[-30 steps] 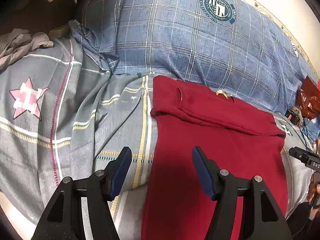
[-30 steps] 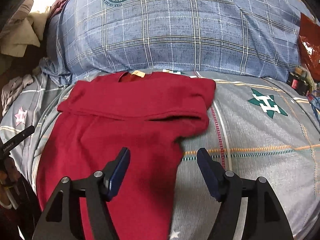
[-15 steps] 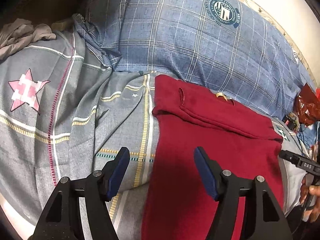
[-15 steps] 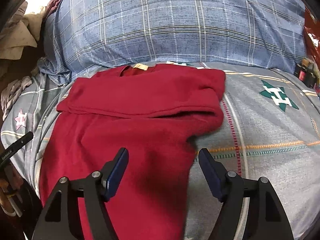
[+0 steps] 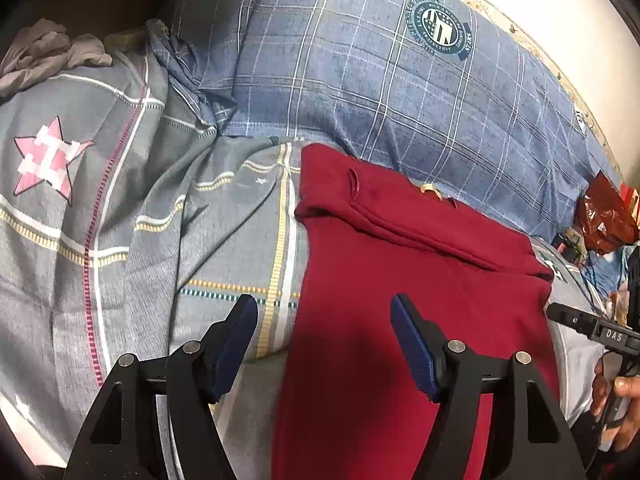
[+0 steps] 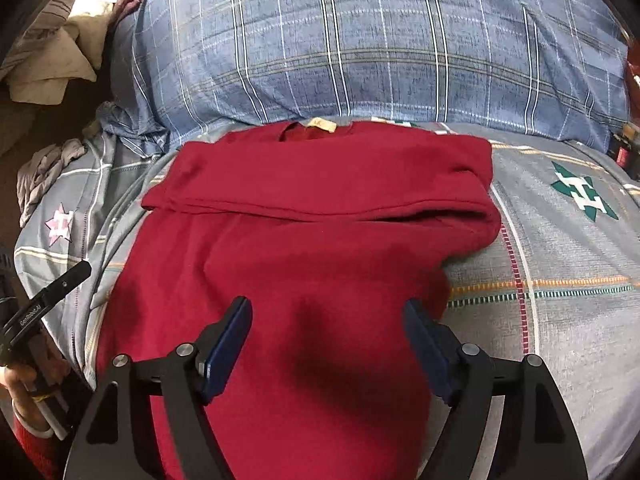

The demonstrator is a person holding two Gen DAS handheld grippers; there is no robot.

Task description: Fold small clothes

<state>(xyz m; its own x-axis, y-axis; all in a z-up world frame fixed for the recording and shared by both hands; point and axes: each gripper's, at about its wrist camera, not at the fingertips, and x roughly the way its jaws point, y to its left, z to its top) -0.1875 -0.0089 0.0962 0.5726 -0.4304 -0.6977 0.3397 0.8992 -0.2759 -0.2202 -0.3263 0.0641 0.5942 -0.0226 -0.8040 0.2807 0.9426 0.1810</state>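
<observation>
A dark red shirt [image 5: 400,280] lies flat on the bed, its sleeves folded across the upper body, collar tag toward the pillow. It also shows in the right wrist view [image 6: 312,240]. My left gripper [image 5: 324,320] is open and empty, hovering over the shirt's left edge, one finger over the bedsheet. My right gripper [image 6: 328,320] is open and empty, above the lower right part of the shirt. The left gripper also shows at the left edge of the right wrist view [image 6: 48,300], and the right gripper at the right edge of the left wrist view [image 5: 588,328].
A grey patterned bedsheet [image 5: 120,220] covers the bed. A large blue plaid pillow [image 5: 380,80] lies behind the shirt. Crumpled grey cloth [image 5: 44,52] lies at the far left. A red foil bag [image 5: 604,216] and small items sit at the far right.
Both grippers have shifted slightly toward the shirt's lower part. The right gripper moved left over the shirt. The shirt has not moved.
</observation>
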